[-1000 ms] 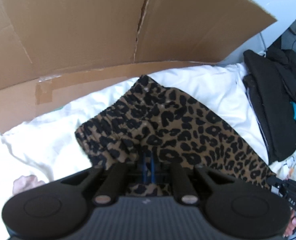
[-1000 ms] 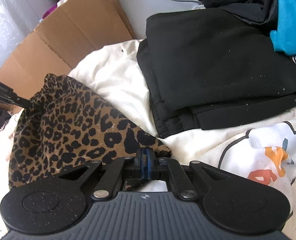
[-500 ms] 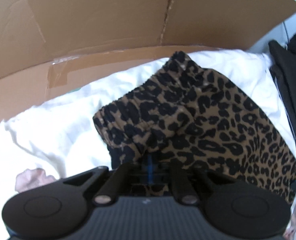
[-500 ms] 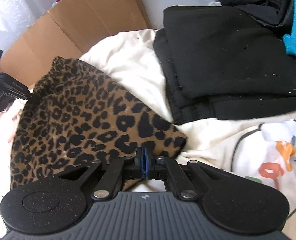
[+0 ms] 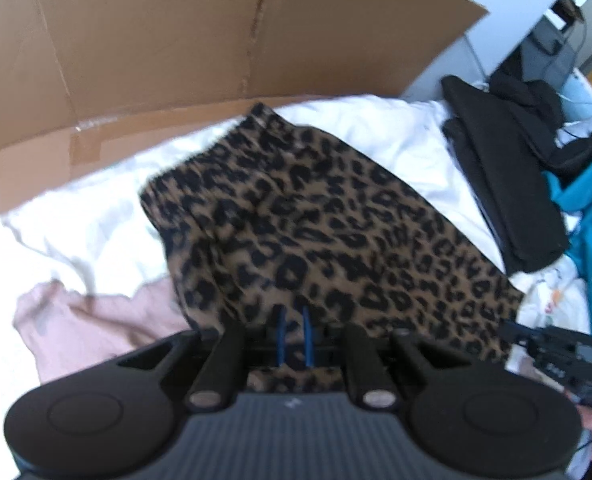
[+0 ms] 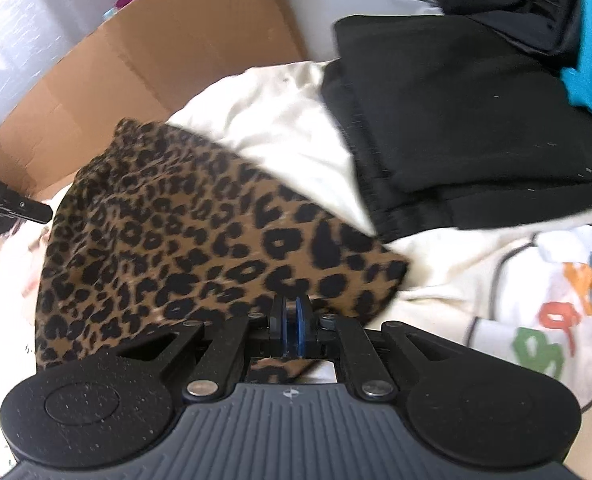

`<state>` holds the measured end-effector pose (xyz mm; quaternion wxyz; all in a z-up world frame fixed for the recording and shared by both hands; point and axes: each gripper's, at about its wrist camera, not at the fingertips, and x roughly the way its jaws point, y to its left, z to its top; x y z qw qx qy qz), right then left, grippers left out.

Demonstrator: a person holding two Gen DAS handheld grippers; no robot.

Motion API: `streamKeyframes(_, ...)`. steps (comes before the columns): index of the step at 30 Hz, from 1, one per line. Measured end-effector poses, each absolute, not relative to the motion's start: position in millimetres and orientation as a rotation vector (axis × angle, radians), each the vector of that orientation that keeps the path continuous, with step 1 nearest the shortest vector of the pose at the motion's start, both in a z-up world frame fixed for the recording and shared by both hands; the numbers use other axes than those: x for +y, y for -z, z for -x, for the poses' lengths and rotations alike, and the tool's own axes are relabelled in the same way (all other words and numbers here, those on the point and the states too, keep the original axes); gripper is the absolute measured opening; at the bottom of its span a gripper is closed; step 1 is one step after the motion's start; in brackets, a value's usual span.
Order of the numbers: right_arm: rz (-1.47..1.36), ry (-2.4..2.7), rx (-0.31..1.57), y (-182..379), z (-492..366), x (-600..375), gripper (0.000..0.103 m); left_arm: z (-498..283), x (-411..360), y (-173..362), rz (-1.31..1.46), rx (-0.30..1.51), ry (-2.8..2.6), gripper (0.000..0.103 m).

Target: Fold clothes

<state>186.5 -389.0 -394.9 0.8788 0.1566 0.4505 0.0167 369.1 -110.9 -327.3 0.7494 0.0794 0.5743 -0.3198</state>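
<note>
Not much readable writing here. In the right wrist view, the other gripper poking in at the far left edge is showing white lettering that looks like "robot.AI", partly cut off. The teal jersey [image 5: 587, 224] at the right of the left wrist view is carrying a patch, too blurry to read.

The leopard-print garment [image 5: 315, 232] is lying on the white sheet [image 5: 76, 232] of the bed, in front of the cardboard box [image 5: 176, 40]. The left gripper [image 5: 294, 326] is sitting at the garment's near edge with its blue pads a little apart; its jaws have just been opening, with leopard fabric between them, and I can't tell if the pads are pressing on it. The right gripper [image 6: 292, 320] is pinching the garment's near right corner, pads together on the cloth.

Left wrist view only: a pink cloth [image 5: 92, 328] lying left of the garment, plus the right gripper at the lower right. Right wrist view only: a cream cloth with colourful cartoon print [image 6: 535, 300] on the right, and a closer look at the folded black clothes [image 6: 455, 120] just beside the garment.
</note>
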Motion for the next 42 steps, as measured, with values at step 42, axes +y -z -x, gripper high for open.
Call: streamKeyframes(42, -0.117, -0.207, 0.941, 386.3, -166.8, -338.0, 0.004, -245.8, -60.8, 370.9, -0.025, 1.151, 0.727, 0.011)
